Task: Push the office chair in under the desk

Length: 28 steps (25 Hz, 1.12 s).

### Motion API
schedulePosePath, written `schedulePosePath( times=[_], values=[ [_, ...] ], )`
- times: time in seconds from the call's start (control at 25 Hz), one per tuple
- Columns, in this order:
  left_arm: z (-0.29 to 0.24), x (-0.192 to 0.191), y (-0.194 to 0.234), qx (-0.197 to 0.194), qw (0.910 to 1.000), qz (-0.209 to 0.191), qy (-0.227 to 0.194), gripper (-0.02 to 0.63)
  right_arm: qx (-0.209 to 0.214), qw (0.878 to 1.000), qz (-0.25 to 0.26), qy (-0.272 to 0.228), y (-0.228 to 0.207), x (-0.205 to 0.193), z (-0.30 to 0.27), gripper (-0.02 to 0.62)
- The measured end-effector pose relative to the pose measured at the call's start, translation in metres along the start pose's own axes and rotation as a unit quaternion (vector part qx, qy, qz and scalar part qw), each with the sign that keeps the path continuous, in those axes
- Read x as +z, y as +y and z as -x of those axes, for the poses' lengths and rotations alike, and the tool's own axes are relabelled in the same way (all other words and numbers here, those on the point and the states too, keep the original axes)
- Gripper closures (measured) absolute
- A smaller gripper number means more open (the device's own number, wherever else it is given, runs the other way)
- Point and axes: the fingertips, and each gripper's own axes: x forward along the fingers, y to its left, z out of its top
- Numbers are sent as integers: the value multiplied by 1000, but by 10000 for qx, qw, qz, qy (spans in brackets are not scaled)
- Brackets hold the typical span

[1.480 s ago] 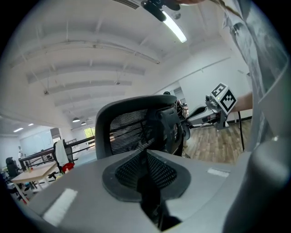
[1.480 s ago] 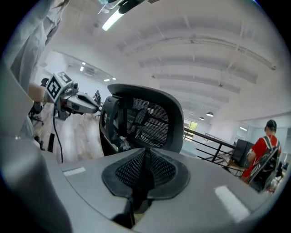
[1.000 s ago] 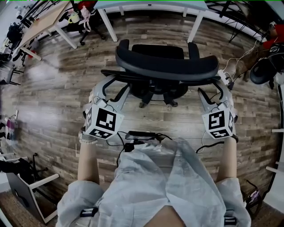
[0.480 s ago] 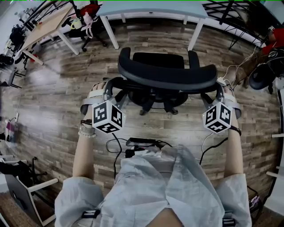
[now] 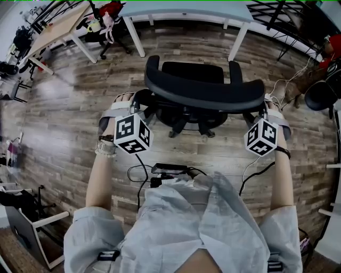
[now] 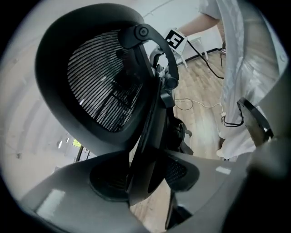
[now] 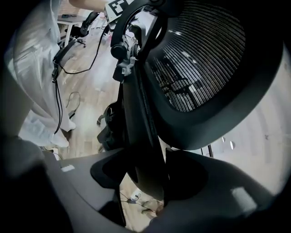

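Left gripper (image 6: pixel 148 179): jaws spread wide and just been opening, with the left bar of the backrest frame (image 6: pixel 152 132) standing between them. It straddled the bar; I saw no pinch. Right gripper (image 7: pixel 145 175): same on the chair's right side. Its jaws were apart and had been opening too, bar between them and not clamped.

Both grippers sat low on the back of the office chair (image 5: pixel 205 90), one at each side, and you stood right behind it.

The chair faced the desk (image 5: pixel 186 9) and stood short of it, the seat not under the top yet. It was roughly lined up with the gap between the two desk legs (image 5: pixel 133 34).

Risks from there, as I judged them:
- With the jaws loose on the frame, a push could slide them along or off the bar. Close them or seat the bar deep before you load it.
- An uneven push left vs right would yaw the chair on its base (image 5: pixel 189 114), and an armrest (image 5: pixel 233 66) could clip a desk leg. The gap looked tight.
- The armrests may be too tall for the desk edge; I couldn't tell the height.
- The gripper cables (image 5: pixel 140 162) hung just behind the chair and could snag.
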Motion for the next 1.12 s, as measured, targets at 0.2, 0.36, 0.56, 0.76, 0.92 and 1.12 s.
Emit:
schedulePosePath(
  times=[0.2,0.36,0.56,0.76,0.92,1.12],
  values=[
    [-5,0,-5,-142,9997,-176,16,434,75,9997,193,147,4,-5,-5,357],
    [-6,0,-5,-144,9995,-273,-16,434,96,9983,452,342,5,-11,-13,357],
    [-8,-6,-4,-144,9990,-411,87,434,84,9973,613,403,10,-10,-23,359],
    [-17,-19,0,-87,9958,-793,444,436,-50,9971,702,304,12,-3,-33,449],
    [-19,-25,6,-39,9947,-894,505,436,-143,9979,592,197,10,4,-34,471],
    [-19,-27,7,36,9931,-1071,476,434,-211,9981,540,200,11,6,-34,469]
  ],
)
